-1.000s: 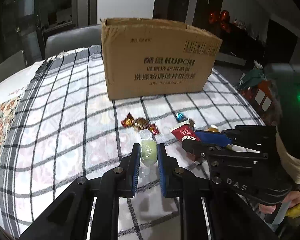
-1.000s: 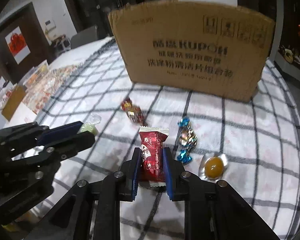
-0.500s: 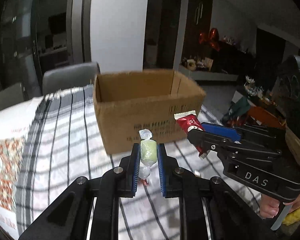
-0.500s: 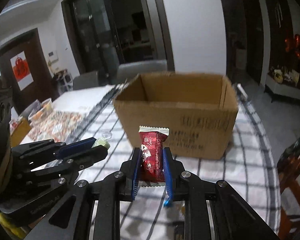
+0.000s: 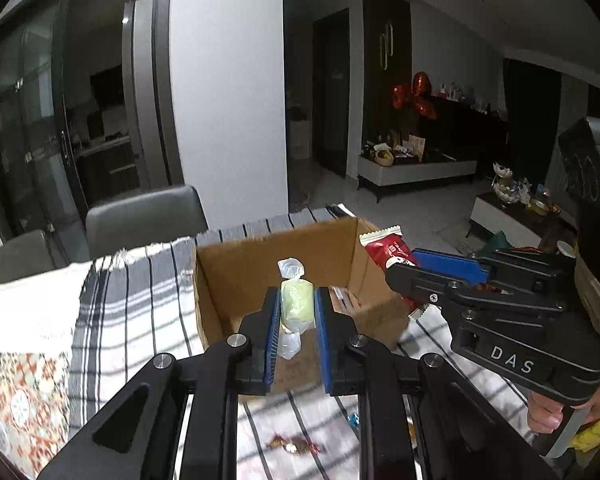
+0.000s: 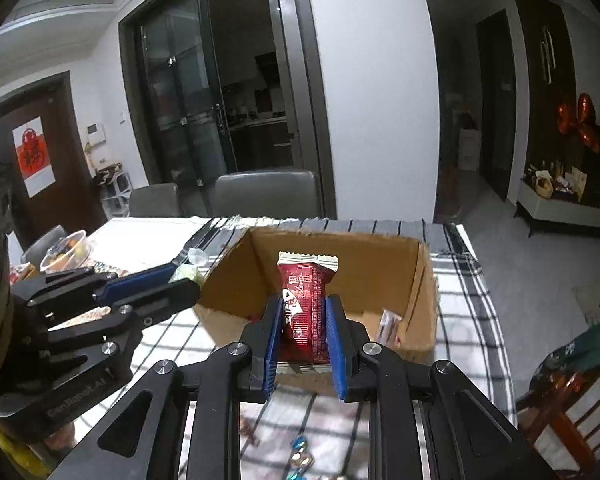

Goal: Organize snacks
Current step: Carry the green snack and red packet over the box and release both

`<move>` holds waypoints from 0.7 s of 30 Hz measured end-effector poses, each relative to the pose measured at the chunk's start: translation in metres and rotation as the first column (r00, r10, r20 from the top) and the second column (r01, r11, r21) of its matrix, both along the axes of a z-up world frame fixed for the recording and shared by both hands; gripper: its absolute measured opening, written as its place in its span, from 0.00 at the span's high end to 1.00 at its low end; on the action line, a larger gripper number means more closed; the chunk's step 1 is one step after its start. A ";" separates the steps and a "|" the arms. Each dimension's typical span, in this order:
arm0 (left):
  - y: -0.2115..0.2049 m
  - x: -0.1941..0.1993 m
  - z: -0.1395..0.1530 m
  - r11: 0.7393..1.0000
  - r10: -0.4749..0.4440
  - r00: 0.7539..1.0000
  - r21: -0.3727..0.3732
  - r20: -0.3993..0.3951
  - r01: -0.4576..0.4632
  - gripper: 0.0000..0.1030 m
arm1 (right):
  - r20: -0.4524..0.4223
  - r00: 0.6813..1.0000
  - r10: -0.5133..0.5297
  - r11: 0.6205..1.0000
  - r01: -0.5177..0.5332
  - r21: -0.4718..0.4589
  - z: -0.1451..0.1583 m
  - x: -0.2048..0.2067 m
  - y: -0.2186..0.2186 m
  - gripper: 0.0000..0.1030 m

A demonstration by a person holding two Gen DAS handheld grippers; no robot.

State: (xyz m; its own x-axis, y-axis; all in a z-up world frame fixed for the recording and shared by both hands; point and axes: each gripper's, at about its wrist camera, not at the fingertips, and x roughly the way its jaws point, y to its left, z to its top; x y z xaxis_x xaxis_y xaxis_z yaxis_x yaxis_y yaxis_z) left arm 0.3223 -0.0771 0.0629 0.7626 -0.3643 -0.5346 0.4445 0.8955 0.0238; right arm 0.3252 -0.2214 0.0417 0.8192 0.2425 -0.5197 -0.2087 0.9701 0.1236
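My left gripper [image 5: 296, 304] is shut on a pale green wrapped candy [image 5: 297, 306] and holds it high, at the near rim of the open cardboard box [image 5: 236, 268]. My right gripper [image 6: 303, 314] is shut on a red snack packet [image 6: 305, 308], also raised over the box's [image 6: 380, 264] near edge. The right gripper with its red packet [image 5: 388, 252] shows at the right of the left wrist view. The left gripper [image 6: 180, 280] shows at the left of the right wrist view. A packet [image 6: 388, 324] lies inside the box.
The box stands on a checked tablecloth [image 5: 140, 292]. Wrapped candies lie on the cloth below the grippers [image 5: 294, 446] [image 6: 300, 454]. Grey chairs [image 6: 268, 196] stand behind the table. A bowl [image 6: 66, 250] sits at the far left.
Both grippers have risen with their snacks from the tabletop and moved forward toward the box. The box's open inside now shows from above.
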 end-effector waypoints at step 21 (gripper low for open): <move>-0.004 0.064 -0.008 0.998 0.064 0.998 0.000 -0.015 -0.064 0.51 | -0.003 0.998 -0.062 0.996 0.062 -0.058 -0.006 0.048 -0.015 0.63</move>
State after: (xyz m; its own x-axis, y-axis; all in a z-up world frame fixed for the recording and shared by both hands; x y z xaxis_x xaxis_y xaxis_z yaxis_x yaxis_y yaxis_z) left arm 0.3864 -0.0815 0.0551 0.7763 -0.3153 -0.5458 0.3869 0.9219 0.0178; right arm 0.3727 -0.2360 0.0360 0.8293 0.1607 -0.5352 -0.1473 0.9867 0.0681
